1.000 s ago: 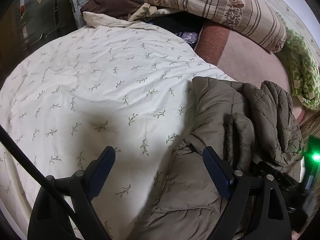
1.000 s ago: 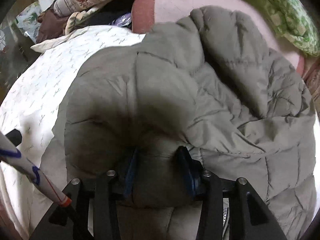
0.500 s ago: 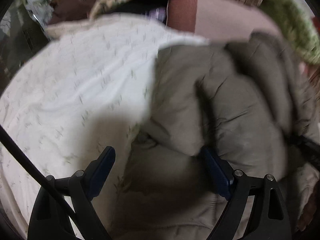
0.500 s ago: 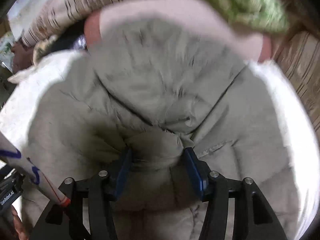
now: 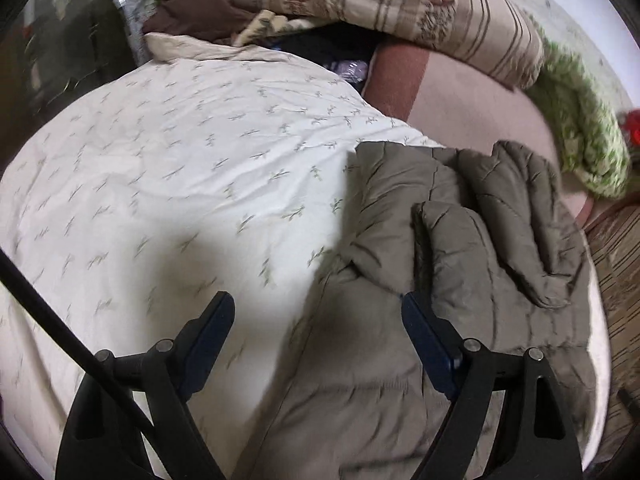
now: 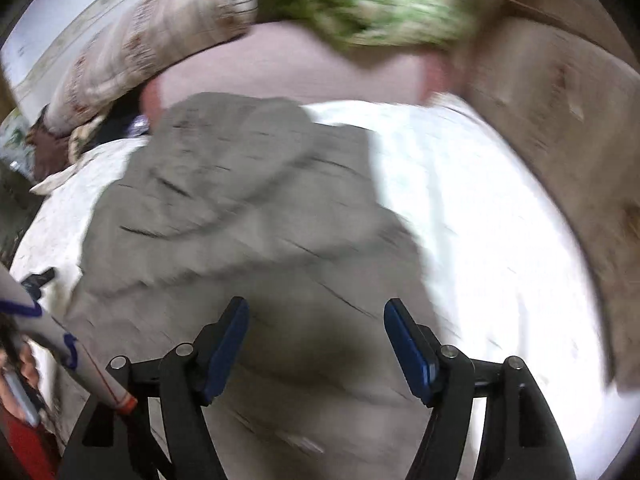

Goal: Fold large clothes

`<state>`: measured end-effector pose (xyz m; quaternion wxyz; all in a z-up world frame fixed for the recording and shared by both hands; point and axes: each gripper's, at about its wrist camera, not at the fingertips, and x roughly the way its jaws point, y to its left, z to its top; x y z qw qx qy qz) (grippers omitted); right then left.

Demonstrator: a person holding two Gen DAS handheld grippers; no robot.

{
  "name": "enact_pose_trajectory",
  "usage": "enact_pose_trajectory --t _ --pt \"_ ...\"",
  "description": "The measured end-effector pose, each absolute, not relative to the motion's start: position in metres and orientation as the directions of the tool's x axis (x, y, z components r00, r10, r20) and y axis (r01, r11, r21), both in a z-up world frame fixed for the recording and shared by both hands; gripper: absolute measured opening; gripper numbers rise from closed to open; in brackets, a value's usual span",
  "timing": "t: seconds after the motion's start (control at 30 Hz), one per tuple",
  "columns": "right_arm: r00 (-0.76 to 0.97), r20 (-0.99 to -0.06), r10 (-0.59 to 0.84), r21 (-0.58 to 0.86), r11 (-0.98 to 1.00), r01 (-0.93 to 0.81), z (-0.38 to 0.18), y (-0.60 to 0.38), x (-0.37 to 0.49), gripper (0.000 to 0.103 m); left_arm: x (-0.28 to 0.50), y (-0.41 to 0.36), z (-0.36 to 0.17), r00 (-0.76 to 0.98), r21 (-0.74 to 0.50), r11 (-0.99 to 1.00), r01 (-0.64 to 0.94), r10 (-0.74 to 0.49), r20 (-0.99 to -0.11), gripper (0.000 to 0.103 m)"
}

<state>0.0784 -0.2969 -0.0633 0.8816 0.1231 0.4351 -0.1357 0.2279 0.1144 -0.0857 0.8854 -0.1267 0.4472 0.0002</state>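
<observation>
An olive quilted puffer jacket [image 5: 460, 264] lies on a bed with a white leaf-print cover [image 5: 180, 184]. Its sleeves are folded in over the body. My left gripper [image 5: 316, 320] is open and empty, hovering over the jacket's left edge where it meets the cover. In the right wrist view, which is blurred by motion, the jacket [image 6: 240, 208] lies flat below my right gripper [image 6: 316, 320], which is open and empty above the lower part of the jacket.
Striped pillows [image 5: 380, 4] and a green floral blanket [image 5: 580, 128] are piled at the far end of the bed, on a pink sheet [image 5: 472, 104]. A brown garment [image 5: 192, 12] lies at the far left. A wooden floor [image 6: 560, 128] is to the right.
My right gripper has opened and let go of the jacket fold, which now lies flat, and has swung to the right. My left gripper stayed open and shifted back to the left.
</observation>
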Motion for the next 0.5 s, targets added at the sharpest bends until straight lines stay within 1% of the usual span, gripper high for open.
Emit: enact_pose_trajectory --t 0.07,0.13,0.2,0.27,0.4,0.43,0.5 --pt "0.578 -0.8 -0.162 0.106 0.91 0.401 -0.067 -0.317 0.046 0.075 0.209 0.123 -0.081 0.609 -0.257 0.958 -0.128 -0.129 -0.782 0.085" --pt "0.575 -0.801 -0.169 0.148 0.873 0.464 -0.074 -0.344 0.005 0.075 0.184 0.132 -0.078 0.617 -0.272 0.956 -0.114 -0.146 -0.773 0.085" --pt "0.574 -0.801 -0.169 0.189 0.838 0.512 -0.082 -0.362 -0.023 0.075 0.16 0.142 -0.082 0.604 -0.28 0.952 -0.124 -0.151 -0.782 0.085" --pt "0.575 -0.801 -0.167 0.224 0.807 0.546 -0.093 -0.378 -0.047 0.075 0.14 0.151 -0.09 0.579 -0.303 0.945 -0.121 -0.181 -0.795 0.085" --pt "0.577 -0.799 -0.166 0.255 0.776 0.576 -0.111 -0.399 -0.066 0.077 0.121 0.165 -0.109 0.525 -0.295 0.948 -0.117 -0.194 -0.829 0.085" --pt "0.577 -0.803 -0.15 0.268 0.773 0.574 -0.117 -0.405 -0.069 0.077 0.119 0.169 -0.113 0.513 -0.303 0.946 -0.116 -0.204 -0.834 0.085" --pt "0.58 -0.806 -0.118 0.294 0.77 0.566 -0.126 -0.412 -0.071 0.077 0.118 0.179 -0.126 0.475 -0.358 0.925 -0.125 -0.262 -0.84 0.085"
